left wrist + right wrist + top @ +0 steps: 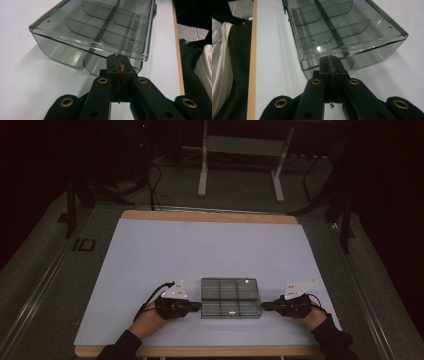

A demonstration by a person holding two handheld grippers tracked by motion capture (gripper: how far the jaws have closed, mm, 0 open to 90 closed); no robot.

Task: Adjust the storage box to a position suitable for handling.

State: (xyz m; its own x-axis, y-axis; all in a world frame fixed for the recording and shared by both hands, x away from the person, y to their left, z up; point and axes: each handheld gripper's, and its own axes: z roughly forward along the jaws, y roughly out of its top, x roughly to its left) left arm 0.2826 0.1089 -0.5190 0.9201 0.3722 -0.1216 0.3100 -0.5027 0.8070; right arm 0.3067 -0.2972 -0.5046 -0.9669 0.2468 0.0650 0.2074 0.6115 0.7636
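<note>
Your left claw [199, 306] and right claw [264, 306] sit low over the near part of the white counter [150, 260], one at each short end of the clear compartment box [231, 297], pointing inward at each other. Both are clenched: in the left gripper view the left claw's jaws stand pressed flat together with no gap, tips right at the near corner of the box's end wall [82, 56], just under its lid rim, and nothing is pinched between them. In the right gripper view the right claw shows the same, jaws tight together, tips up against the box's other end wall [367, 56]; whether either pair actually touches the plastic I cannot tell. The box lies flat near the counter's near edge, about midway between left and right, its long axis running left to right, lid closed, its dividers marking out two rows of three compartments. Beyond it the counter stretches bare-white to its wooden far edge [210, 216].
</note>
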